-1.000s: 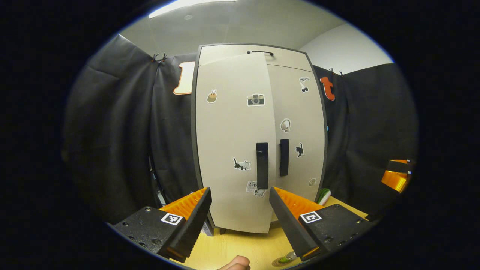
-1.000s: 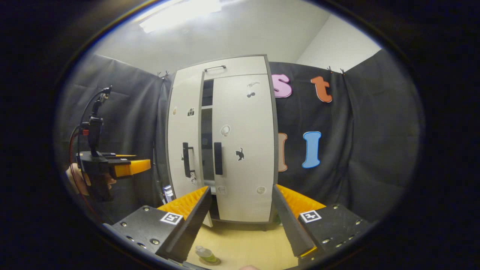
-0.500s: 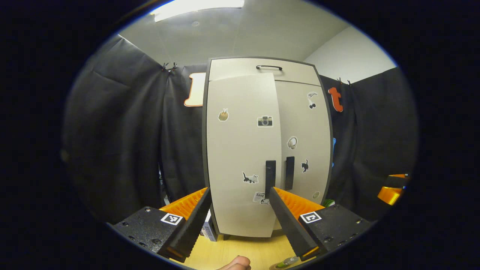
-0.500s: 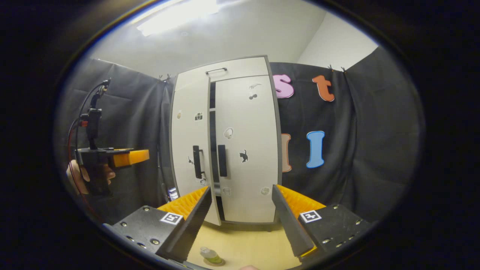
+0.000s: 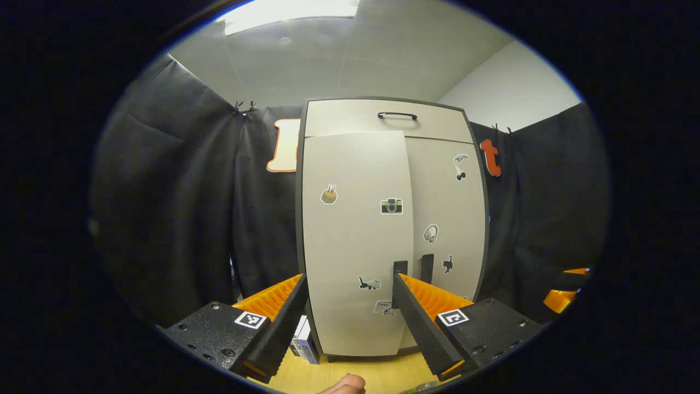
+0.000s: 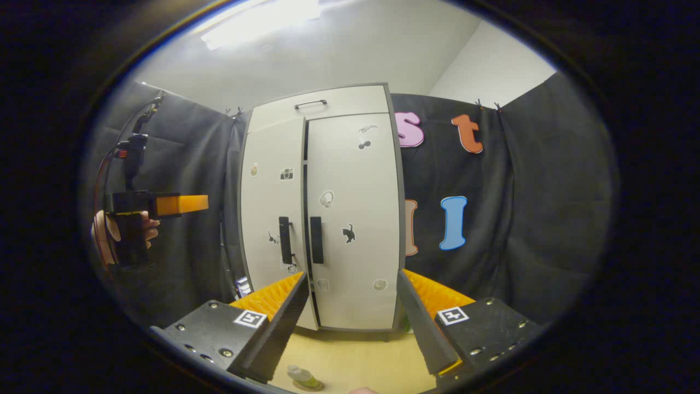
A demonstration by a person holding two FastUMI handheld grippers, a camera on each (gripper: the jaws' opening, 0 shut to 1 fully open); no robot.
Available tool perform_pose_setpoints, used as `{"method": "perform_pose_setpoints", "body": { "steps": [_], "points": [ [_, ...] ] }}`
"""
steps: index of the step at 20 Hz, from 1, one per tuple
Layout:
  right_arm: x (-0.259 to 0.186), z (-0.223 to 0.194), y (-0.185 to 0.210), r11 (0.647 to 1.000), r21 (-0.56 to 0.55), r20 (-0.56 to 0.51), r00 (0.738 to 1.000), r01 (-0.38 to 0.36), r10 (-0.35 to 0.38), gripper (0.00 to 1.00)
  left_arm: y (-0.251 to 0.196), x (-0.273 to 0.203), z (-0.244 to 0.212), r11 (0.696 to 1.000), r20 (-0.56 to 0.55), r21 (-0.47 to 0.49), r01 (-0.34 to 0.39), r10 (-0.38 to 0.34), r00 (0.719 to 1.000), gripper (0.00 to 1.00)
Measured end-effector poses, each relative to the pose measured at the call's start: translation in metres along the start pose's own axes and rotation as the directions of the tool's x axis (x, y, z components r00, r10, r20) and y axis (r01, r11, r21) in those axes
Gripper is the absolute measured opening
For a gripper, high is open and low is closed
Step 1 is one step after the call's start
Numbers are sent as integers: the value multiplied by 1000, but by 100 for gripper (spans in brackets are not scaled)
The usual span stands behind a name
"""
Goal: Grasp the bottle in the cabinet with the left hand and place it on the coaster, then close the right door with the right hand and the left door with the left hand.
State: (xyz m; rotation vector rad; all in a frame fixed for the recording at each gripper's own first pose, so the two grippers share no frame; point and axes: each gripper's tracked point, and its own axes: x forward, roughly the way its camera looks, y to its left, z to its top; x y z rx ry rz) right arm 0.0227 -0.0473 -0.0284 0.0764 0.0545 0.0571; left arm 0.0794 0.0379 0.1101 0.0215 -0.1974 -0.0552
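**Left door nearly shut; both grippers empty**

Over the last second the left door (image 6: 272, 219) has swung in from clearly ajar to almost flush with the right door (image 6: 353, 213); in the right gripper view only a thin dark seam is left between them, where a wide slice of the shelves showed before. The right door already sits closed against the cabinet (image 6: 322, 104). The left gripper (image 5: 350, 312) has pulled back meanwhile, since the cabinet now looks smaller and lower in the left gripper view. By my judgement the task is all but finished; at most a last nudge on the left door remains.

The bottle (image 6: 301, 375) is out of the cabinet, standing on the coaster (image 6: 308, 386) on the wooden table (image 6: 361, 361), at 6 o'clock in the right gripper view, just in front of the cabinet's foot.

The left gripper's fingers are spread wide, holding and touching nothing; the left door's handle (image 5: 400, 266) shows just above the tip of one finger. The right gripper (image 6: 353, 314) is likewise wide apart and empty, well back from the doors. At 9 o'clock in its view a hand (image 6: 104, 232) holds the left gripper.
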Motion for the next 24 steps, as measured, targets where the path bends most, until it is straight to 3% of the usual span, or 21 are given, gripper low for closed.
{"method": "perform_pose_setpoints", "body": {
  "steps": [4,14,24],
  "points": [
    [6,0,8,1000,4,2,1000,5,-5,96,7,6,-4,999,-11,-41,-5,4,1000,98],
    [21,2,21,998,8,-5,998,56,-56,95,9,16,-23,998,-34,-37,42,-44,998,98],
    [31,-8,43,996,-17,-15,996,84,-84,95,11,35,-67,985,-42,-99,139,-144,989,98]
  ]
}}
